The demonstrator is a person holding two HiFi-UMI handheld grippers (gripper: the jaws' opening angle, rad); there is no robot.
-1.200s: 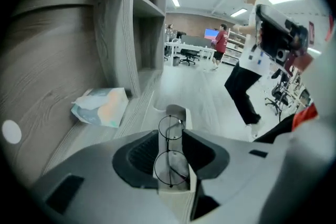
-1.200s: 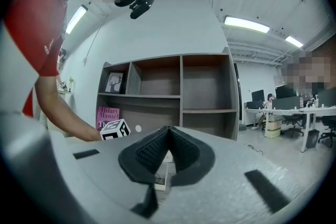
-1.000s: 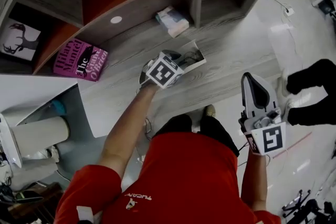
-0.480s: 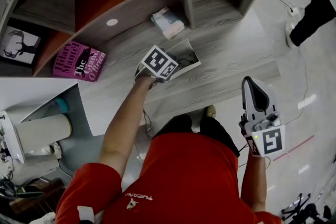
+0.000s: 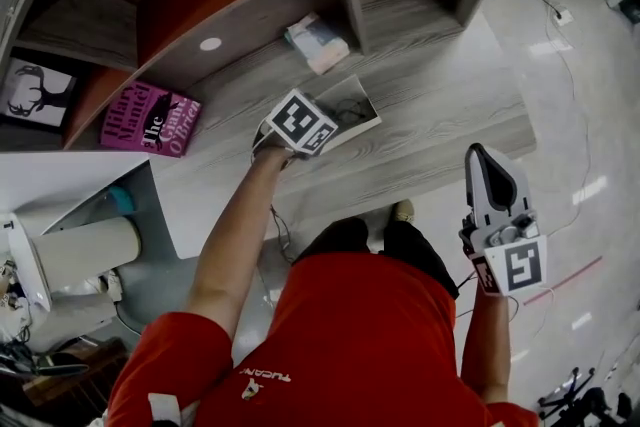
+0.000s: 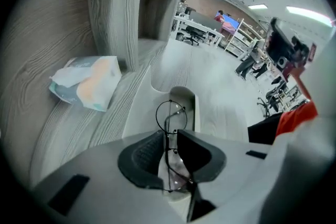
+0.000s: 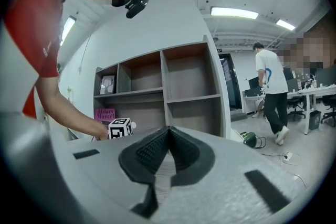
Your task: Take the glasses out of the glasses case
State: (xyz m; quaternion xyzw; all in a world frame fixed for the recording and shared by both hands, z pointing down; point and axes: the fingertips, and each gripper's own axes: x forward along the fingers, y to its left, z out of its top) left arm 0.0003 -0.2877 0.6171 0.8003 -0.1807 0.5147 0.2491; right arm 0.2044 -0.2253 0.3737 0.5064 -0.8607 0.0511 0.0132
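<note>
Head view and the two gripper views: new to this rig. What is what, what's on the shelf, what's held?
There is no robot here: a person holds a two-jaw gripper in each hand. The head view looks down from a camera on the person's head. Each gripper view looks along that gripper's own jaws. The marked cubes are parts of the grippers.

On the low grey wooden shelf lie an open glasses case and a tissue pack, with a pink book further along.

The left gripper points down into the case. Its jaws are closing with the wire-rimmed glasses between them, but the pads do not look pressed on the frame yet. The right gripper is off to the side, jaws together and empty.
</note>
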